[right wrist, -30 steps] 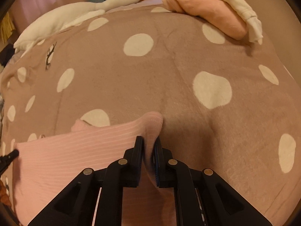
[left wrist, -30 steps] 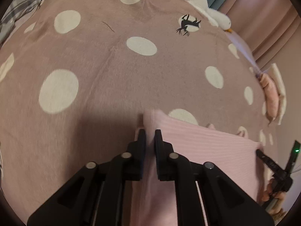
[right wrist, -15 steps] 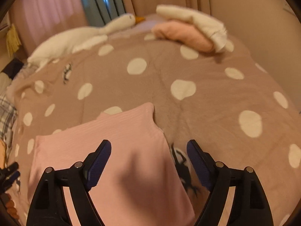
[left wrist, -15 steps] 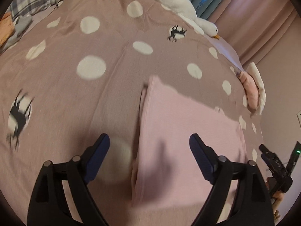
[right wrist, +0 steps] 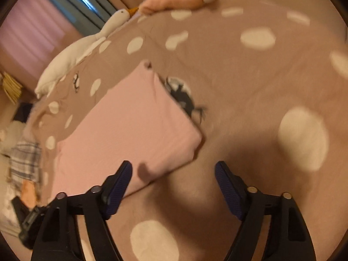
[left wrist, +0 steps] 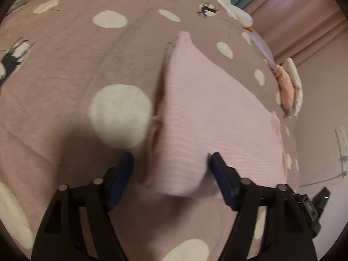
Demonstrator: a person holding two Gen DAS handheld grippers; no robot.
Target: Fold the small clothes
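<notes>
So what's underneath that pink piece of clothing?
The pink garment lies on a brown bedspread with white dots; a dark animal print pokes out beside it. Whatever is directly beneath is covered.

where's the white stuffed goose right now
In the right wrist view, the white stuffed goose lies upper left along the spotted brown blanket's far edge, its beak toward the folded pink garment pile.

Left gripper [left wrist: 171, 169] hung over bed, jaws apart and closing, pads clear of cloth. Folded pink garment [left wrist: 208, 117] lay flat on brown spotted blanket [left wrist: 65, 69]; its near rounded corner sat between jaws, blurred. Garment's far corner pointed up toward white goose plush [left wrist: 235, 10] at blanket's far edge. Pink and cream folded clothes [left wrist: 289, 87] stacked at right edge, well apart. Black tip of right gripper [left wrist: 313, 208] showed low right, state unclear. Curtains [left wrist: 293, 17] behind.
</notes>
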